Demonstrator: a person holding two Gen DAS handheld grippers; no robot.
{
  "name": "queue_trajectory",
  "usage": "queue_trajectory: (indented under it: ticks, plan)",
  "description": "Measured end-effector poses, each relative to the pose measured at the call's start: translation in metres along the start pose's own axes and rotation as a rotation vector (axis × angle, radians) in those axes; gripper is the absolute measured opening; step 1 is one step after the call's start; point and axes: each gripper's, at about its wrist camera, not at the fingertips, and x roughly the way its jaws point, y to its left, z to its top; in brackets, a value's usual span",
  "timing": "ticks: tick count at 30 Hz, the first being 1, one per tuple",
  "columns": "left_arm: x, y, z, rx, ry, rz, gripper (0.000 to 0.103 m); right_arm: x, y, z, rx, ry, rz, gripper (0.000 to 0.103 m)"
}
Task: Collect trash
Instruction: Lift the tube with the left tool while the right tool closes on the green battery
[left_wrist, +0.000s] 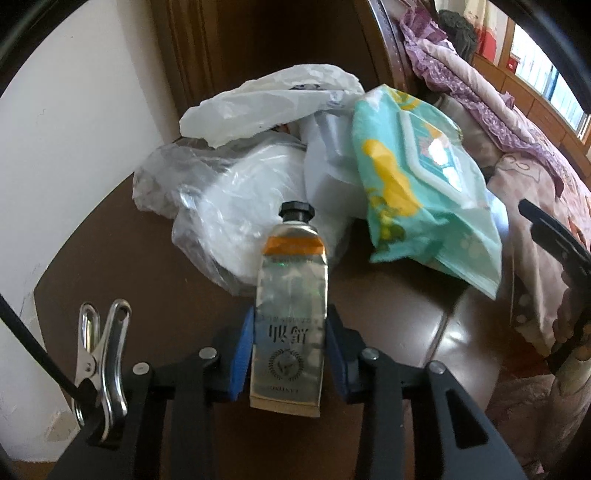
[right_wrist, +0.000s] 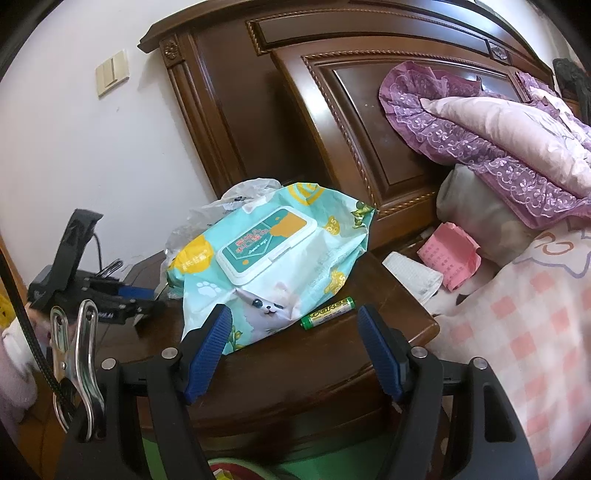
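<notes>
I am clamping my left gripper (left_wrist: 289, 354) on a silver tube (left_wrist: 290, 314) with a black cap and an orange band; its blue pads are pressing on both sides of the tube's lower half, near the crimped end, and the cap is pointing away from me. The tube is lying along the dark wooden nightstand (left_wrist: 147, 280), its cap end just beside a heap of clear and white plastic bags (left_wrist: 229, 206). Leaning on that heap is a teal wipes pack (right_wrist: 273, 266) with a flip lid.

My right gripper (right_wrist: 295, 350) is hovering over the front of the nightstand with its jaws wide apart and nothing between them. Ahead of it, a green battery (right_wrist: 327, 313) is lying on the wood, touching or just beside the edge of the wipes pack. A pink paper (right_wrist: 448, 258) and a white wrapper (right_wrist: 413, 275) are sitting in the gap between nightstand and bed.

I judge the step in hand to be the pick-up of the tube, one item among several left to collect. No bin is showing clearly in either view, so I cannot tell where it goes. The next move calls for a straight lift that is keeping the cap clear of the loose bags. The foil is soft, so the pads may be denting it and letting it slip.
</notes>
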Motion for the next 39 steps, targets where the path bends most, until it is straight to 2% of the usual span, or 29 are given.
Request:
queue_trajectory:
  ticks: [7, 11, 15, 16, 23, 27, 28, 30, 31, 34, 36, 39]
  plan:
    - [-0.009, -0.011, -0.017, -0.093, -0.016, 0.045, 0.038, 0.011, -0.007, 0.0, 0.0, 0.006, -0.043, 0.072]
    - [-0.014, -0.011, -0.027, -0.142, -0.029, 0.055, 0.038, 0.022, -0.004, -0.001, -0.058, 0.021, -0.058, 0.072]
    - [-0.019, -0.013, -0.036, -0.15, -0.048, 0.065, 0.038, 0.037, -0.004, -0.005, -0.171, 0.086, -0.07, 0.073]
    - [-0.02, -0.013, -0.038, -0.151, -0.051, 0.065, 0.038, 0.038, -0.004, -0.005, -0.196, 0.07, -0.091, 0.074]
    - [-0.021, -0.017, -0.043, -0.162, -0.06, 0.075, 0.037, 0.052, -0.009, 0.0, -0.196, 0.066, -0.071, 0.075]
    - [-0.023, -0.019, -0.047, -0.17, -0.067, 0.08, 0.035, 0.06, -0.005, -0.002, -0.215, 0.044, -0.097, 0.075]
    - [-0.024, -0.018, -0.049, -0.172, -0.069, 0.077, 0.035, 0.061, -0.003, -0.003, -0.226, 0.045, -0.107, 0.073]
    - [-0.025, -0.018, -0.051, -0.18, -0.072, 0.073, 0.035, 0.061, 0.001, -0.006, -0.256, 0.046, -0.13, 0.056]
    - [-0.026, -0.017, -0.052, -0.182, -0.074, 0.071, 0.035, 0.06, 0.002, -0.007, -0.262, 0.045, -0.14, 0.044]
    - [-0.03, -0.015, -0.056, -0.191, -0.087, 0.073, 0.034, 0.057, 0.002, -0.008, -0.235, 0.047, -0.125, 0.044]
    - [-0.034, -0.014, -0.058, -0.199, -0.093, 0.076, 0.014, 0.056, 0.002, -0.008, -0.219, 0.049, -0.109, 0.043]
    - [-0.041, -0.011, -0.061, -0.208, -0.103, 0.073, 0.013, 0.053, 0.002, -0.008, -0.19, 0.047, -0.091, 0.043]
